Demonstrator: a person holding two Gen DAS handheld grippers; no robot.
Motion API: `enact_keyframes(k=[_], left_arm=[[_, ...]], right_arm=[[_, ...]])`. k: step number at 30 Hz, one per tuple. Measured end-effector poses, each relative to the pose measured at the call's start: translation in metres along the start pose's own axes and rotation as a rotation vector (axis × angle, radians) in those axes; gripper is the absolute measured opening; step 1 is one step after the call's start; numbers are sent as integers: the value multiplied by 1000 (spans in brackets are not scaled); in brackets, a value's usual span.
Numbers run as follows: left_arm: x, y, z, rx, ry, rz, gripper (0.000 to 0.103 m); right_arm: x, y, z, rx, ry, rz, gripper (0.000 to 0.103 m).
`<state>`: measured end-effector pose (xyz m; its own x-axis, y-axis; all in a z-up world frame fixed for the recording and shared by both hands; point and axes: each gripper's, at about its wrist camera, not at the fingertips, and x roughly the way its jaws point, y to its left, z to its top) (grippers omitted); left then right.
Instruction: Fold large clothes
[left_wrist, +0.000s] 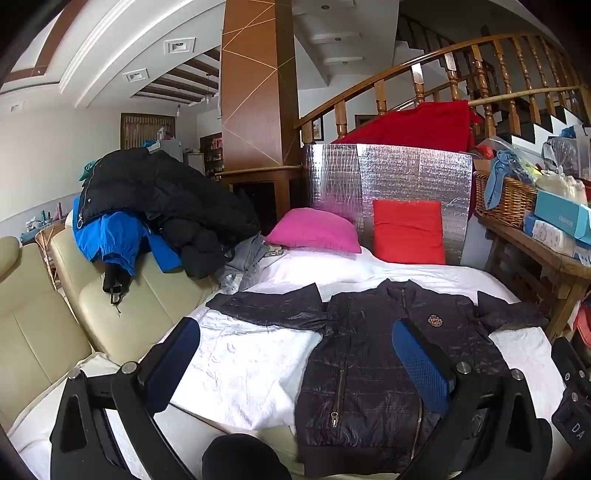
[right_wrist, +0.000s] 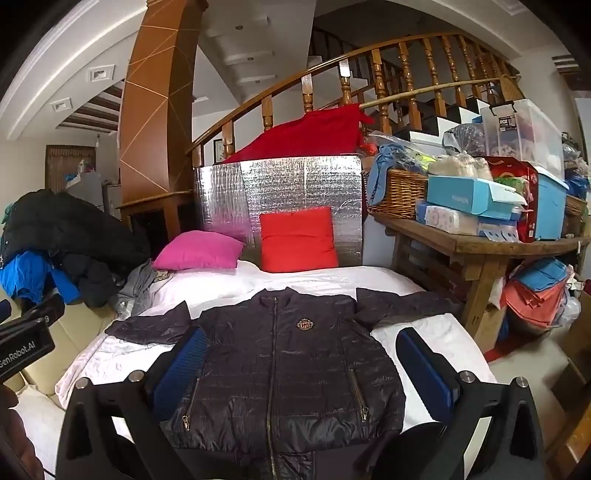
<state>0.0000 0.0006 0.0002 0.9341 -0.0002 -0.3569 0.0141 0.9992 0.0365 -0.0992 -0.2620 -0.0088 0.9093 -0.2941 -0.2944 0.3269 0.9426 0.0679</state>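
Note:
A dark quilted zip jacket (left_wrist: 373, 354) lies flat, front up, on the white bed cover (left_wrist: 243, 365), sleeves spread to both sides. It also shows in the right wrist view (right_wrist: 284, 373). My left gripper (left_wrist: 295, 354) is open and empty, held above the jacket's left side and the bare cover. My right gripper (right_wrist: 301, 362) is open and empty, held above the jacket's body. Neither touches the cloth. The other gripper shows at the edge of each view: the right one (left_wrist: 572, 391) and the left one (right_wrist: 26, 339).
A pink pillow (left_wrist: 314, 230) and a red pillow (left_wrist: 408, 230) lean at the head of the bed against a silver foil panel (left_wrist: 391, 177). A cream sofa (left_wrist: 110, 295) on the left carries a pile of dark and blue coats (left_wrist: 155, 206). A cluttered wooden table (right_wrist: 480, 243) stands right.

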Motion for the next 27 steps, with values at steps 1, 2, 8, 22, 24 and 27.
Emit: enact_keyframes(k=[1, 2, 8, 22, 24, 27], left_arm=[[0, 0, 0, 1, 1, 0, 103], [0, 1, 0, 1, 1, 0, 103], [3, 1, -2, 9, 0, 2, 103], [3, -2, -2, 7, 3, 4, 103], [4, -2, -3, 7, 5, 4, 103], [5, -3, -4, 8, 10, 5, 103]], right_arm=[[0, 0, 0, -1, 0, 0, 103], [1, 0, 0, -3, 3, -2, 103], [4, -2, -2, -1, 20, -3, 103], [8, -3, -6, 1, 48, -5, 103], [9, -3, -7, 1, 52, -6, 103], [11, -4, -7, 5, 57, -5, 103]])
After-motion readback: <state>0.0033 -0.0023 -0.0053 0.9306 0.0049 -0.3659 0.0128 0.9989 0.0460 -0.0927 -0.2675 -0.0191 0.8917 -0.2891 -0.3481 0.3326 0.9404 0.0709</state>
